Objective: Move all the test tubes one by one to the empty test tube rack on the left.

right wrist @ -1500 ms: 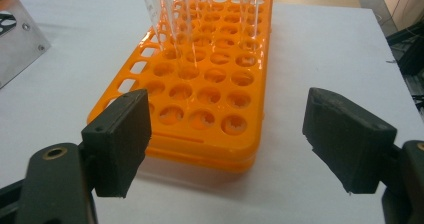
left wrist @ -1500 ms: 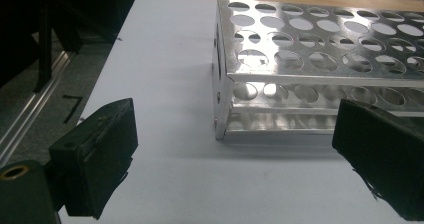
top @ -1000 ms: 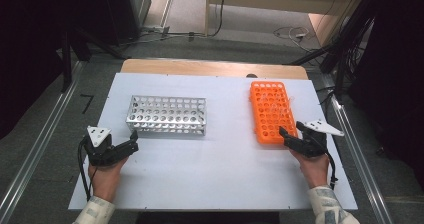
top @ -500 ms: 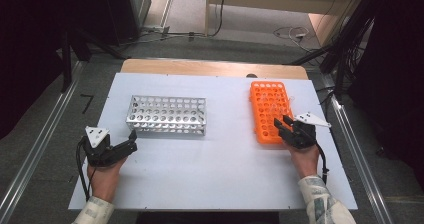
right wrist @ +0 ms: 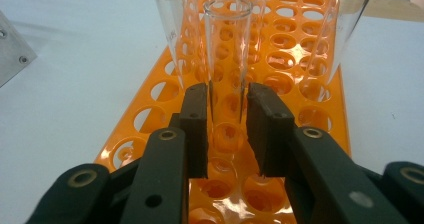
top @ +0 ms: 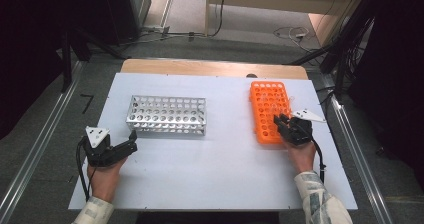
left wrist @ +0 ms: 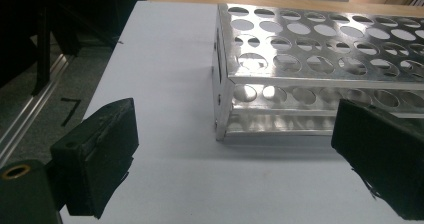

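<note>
A: Why is the right tool [right wrist: 227,129] sitting so low over the orange rack [top: 270,111]?

B: It has one glass tube [right wrist: 226,59] between its two black pads, low on the stem, just above the hole the tube stands in. Its jaws have just been closing, and in the right gripper view they stand narrow, flush against the glass on both sides. I'd judge that a grip low down keeps the tube from swinging when it comes up.

A: And the tube is upright?

B: Yes, standing in the near end of the orange rack, at the right of the counter [top: 220,169]. More tubes stand just behind it in neighbouring holes, so the tool comes in from the near, open end rather than across them.

A: What about the left tool [top: 129,148]?

B: Its jaws are wide apart with nothing in them. It hovers just off the near left corner of the metal rack [top: 167,115], not touching it. In the left gripper view the corner [left wrist: 222,129] sits between the two pads but farther off.

A: Why there?

B: My guess is that it waits to steady that rack. The metal rack's holes look empty and it lies well apart from the orange one, so it seems the place a tube would go.
</note>
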Available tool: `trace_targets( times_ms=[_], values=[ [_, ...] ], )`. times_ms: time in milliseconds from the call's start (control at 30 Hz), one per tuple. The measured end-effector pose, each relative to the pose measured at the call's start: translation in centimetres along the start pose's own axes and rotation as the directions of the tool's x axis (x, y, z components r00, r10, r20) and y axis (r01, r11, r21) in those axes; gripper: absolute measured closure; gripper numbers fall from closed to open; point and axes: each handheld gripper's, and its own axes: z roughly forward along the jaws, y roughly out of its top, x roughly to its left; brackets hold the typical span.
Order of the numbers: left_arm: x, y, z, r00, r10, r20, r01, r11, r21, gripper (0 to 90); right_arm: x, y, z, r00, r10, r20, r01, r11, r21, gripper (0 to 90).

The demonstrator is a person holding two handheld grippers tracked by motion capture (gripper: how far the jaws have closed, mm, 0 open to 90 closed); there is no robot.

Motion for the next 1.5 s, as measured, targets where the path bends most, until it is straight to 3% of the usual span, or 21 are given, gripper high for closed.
trace_targets(
  times_ms=[267, 533, 900, 1500],
  values=[
    [0.1, 0.0, 0.0, 1.0, 0.0, 0.001, 0.0, 1.0, 0.0, 4.6, 0.1, -0.1, 0.3, 1.0, -0.005, 0.005, 0.005, 1.0, 0.015, 72.4],
    [0.1, 0.0, -0.1, 1.0, -0.001, 0.003, 0.001, 1.0, 0.0, 4.6, 0.1, 0.1, 0.0, 1.0, 0.0, 0.008, 0.0, 1.0, -0.005, 73.0],
    [0.0, 0.0, -0.1, 1.0, 0.003, 0.004, -0.003, 1.0, 0.0, 4.6, -0.3, 1.2, -1.6, 0.9995, 0.032, -0.008, -0.032, 0.998, -0.054, 73.4],
    [-0.1, 0.0, -0.2, 1.0, 0.003, 0.007, -0.003, 1.0, -0.004, 4.6, 0.1, 2.0, -4.0, 0.9978, 0.058, -0.031, -0.06, 0.997, -0.058, 73.6]
  ],
)
